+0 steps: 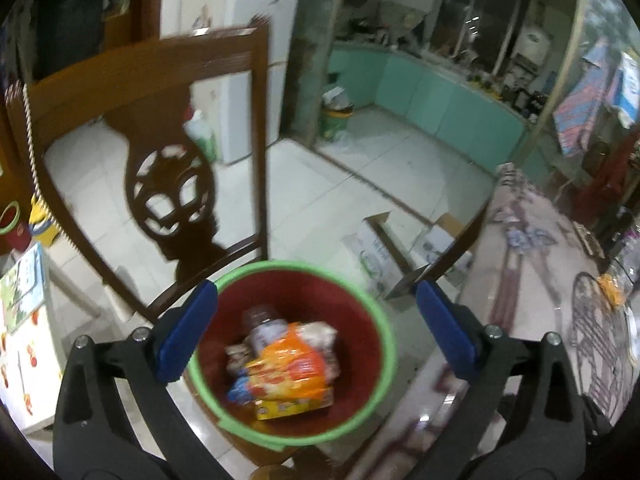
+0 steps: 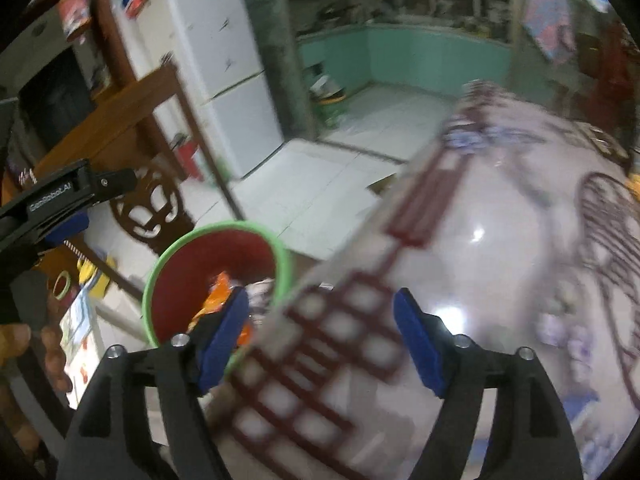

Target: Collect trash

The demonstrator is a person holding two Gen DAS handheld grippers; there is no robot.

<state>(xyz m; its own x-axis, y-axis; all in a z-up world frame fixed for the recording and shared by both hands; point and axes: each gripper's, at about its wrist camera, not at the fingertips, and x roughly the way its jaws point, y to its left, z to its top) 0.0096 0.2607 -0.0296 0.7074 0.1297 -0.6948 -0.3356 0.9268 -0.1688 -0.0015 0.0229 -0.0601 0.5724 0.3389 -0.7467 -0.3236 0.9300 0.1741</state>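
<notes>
Left wrist view: left gripper (image 1: 316, 320) spread wide, empty, above the red bucket (image 1: 294, 352), orange wrapper (image 1: 288, 372) inside, just off the table's (image 1: 532, 264) edge. Right wrist view: right gripper (image 2: 320, 340) wide, empty, over that table edge, bucket beside.

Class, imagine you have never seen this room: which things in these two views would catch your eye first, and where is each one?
First comes the red bin with a green rim, low in the centre of the left wrist view between the open left claw. Inside it lies a bright orange snack wrapper on top of other packets. Behind the bin stands a carved wooden chair, and the right claw hangs open over the patterned tablecloth.
</notes>
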